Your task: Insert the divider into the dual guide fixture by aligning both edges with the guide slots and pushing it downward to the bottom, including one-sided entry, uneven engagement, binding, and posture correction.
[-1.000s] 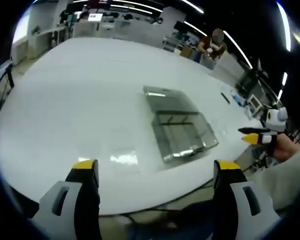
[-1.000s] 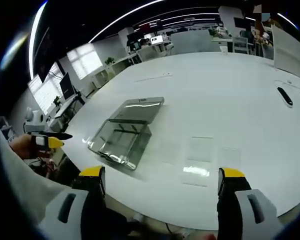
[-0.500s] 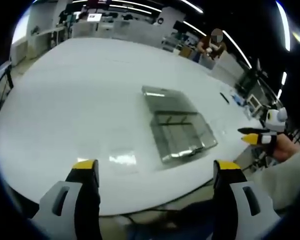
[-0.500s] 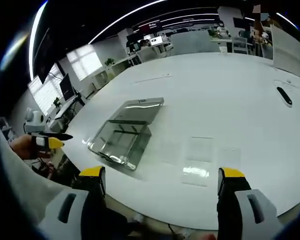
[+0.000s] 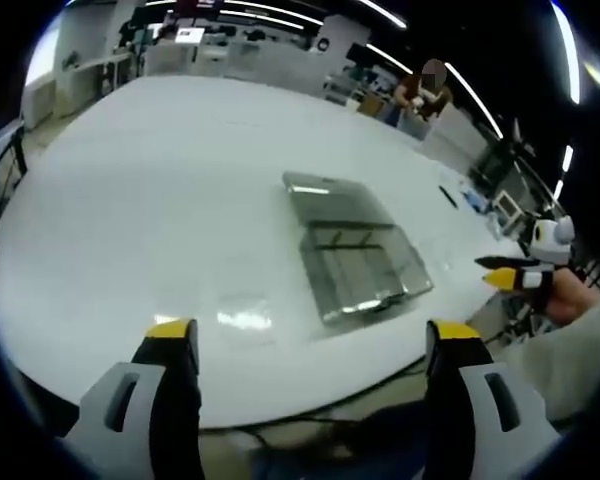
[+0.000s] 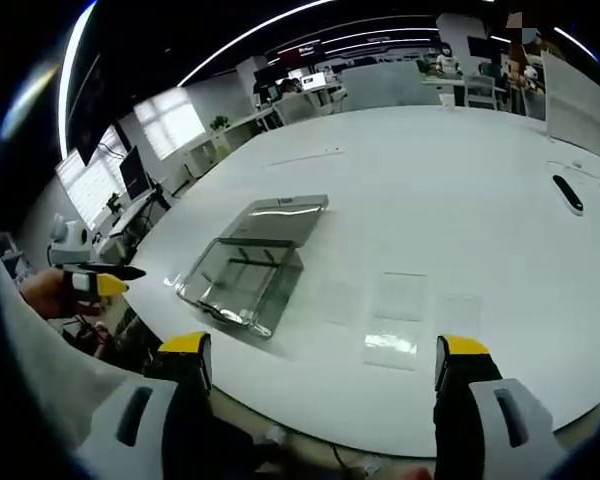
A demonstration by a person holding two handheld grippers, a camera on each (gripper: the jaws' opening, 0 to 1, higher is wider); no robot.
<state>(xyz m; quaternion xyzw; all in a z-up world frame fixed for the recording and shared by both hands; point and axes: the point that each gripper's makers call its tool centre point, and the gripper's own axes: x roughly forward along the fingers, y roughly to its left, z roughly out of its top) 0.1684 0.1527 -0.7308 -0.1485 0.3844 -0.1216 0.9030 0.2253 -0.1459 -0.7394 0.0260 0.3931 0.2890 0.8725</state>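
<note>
A white desk [image 5: 130,200] is seen in both views, with a clear fixture [image 5: 355,262] lying on it, its lid laid flat on the far side. In the right gripper view the fixture [image 6: 242,275] is found left of centre, and clear dividers [image 6: 400,297] lie flat on the desk to its right, near the front edge, apart from the fixture. In the left gripper view a faint clear divider [image 5: 242,310] is made out just left of the fixture's near end.

The left gripper [image 5: 310,345] is held open and empty over the near desk edge, its yellow-tipped jaws wide apart. The right gripper [image 6: 320,360] is likewise held open, with nothing between its jaws. Each gripper is also seen at the side of the other's view, held in a hand [image 5: 570,290]; there the yellow-tipped jaws appear close together.

A dark pen-like object [image 6: 567,194] lies far off on the desk. A person [image 5: 425,95] stands beyond the desk.
</note>
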